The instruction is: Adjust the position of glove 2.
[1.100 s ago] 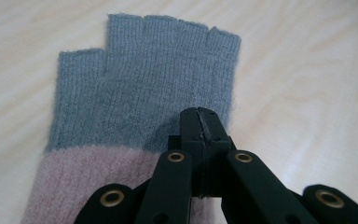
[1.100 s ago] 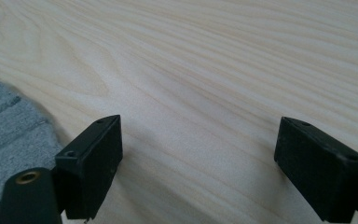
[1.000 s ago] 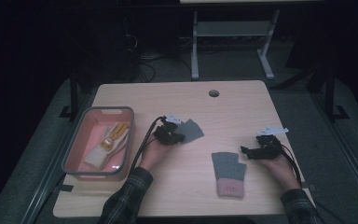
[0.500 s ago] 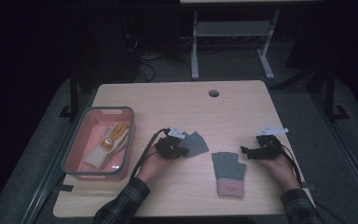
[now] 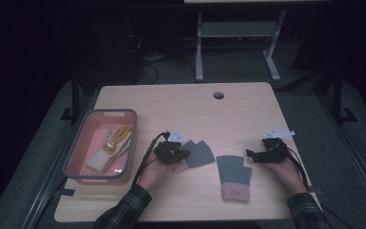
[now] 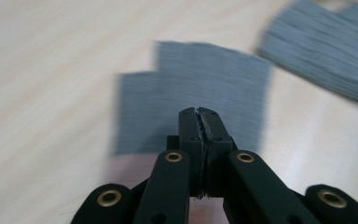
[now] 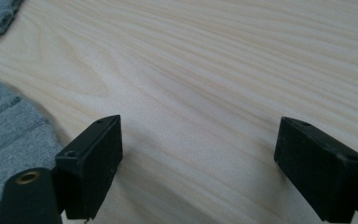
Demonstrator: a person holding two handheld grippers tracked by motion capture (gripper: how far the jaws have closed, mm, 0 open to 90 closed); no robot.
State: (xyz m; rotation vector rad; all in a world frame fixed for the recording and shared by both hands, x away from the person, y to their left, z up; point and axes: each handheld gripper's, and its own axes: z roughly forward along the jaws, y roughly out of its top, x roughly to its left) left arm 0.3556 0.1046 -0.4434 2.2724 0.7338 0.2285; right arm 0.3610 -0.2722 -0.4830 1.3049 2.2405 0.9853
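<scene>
While the left gripper (image 5: 170,151) sits at lower centre-left of the high view, its fingers (image 6: 189,135) are pinched tight on the near edge of a grey-and-pink glove (image 5: 198,153) on the wooden surface (image 5: 181,102); right gripper (image 5: 262,155) at lower right, fingers (image 7: 93,156) spread wide, nothing between; second glove (image 5: 234,176) lies between both; pink bin (image 5: 78,152) far left.

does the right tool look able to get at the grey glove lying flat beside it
Probably yes: the right tool is open with bare table between its jaws, and the grey glove lies uncovered just beside it, nothing between them.
</scene>
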